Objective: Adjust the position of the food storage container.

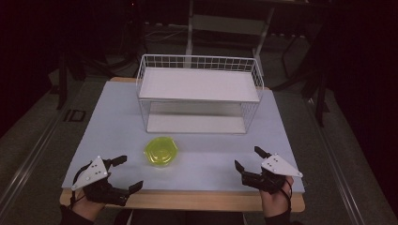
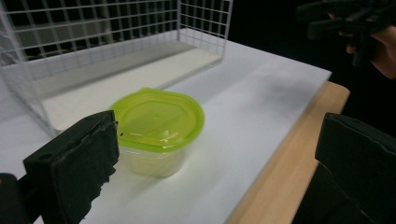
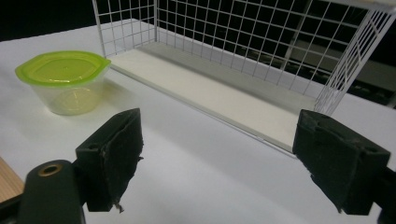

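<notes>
Green-lidded clear plastic tub sits between my tongs, nearer the left tongs; both left and right tongs gape empty

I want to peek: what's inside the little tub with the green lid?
The tub looks empty through its clear wall. Its green lid is on, so the lid hides part of the inside from above.

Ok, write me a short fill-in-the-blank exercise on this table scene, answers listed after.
1. The lid of the clear container is ____ in colour.
2. Behind the container stands a white ____ rack with two shelves.
3. The fingers of the left gripper and of the right gripper stand ____, with nothing between them.
4. The container's lid is ____, not off.

Missing words: green; wire; open; on
</notes>
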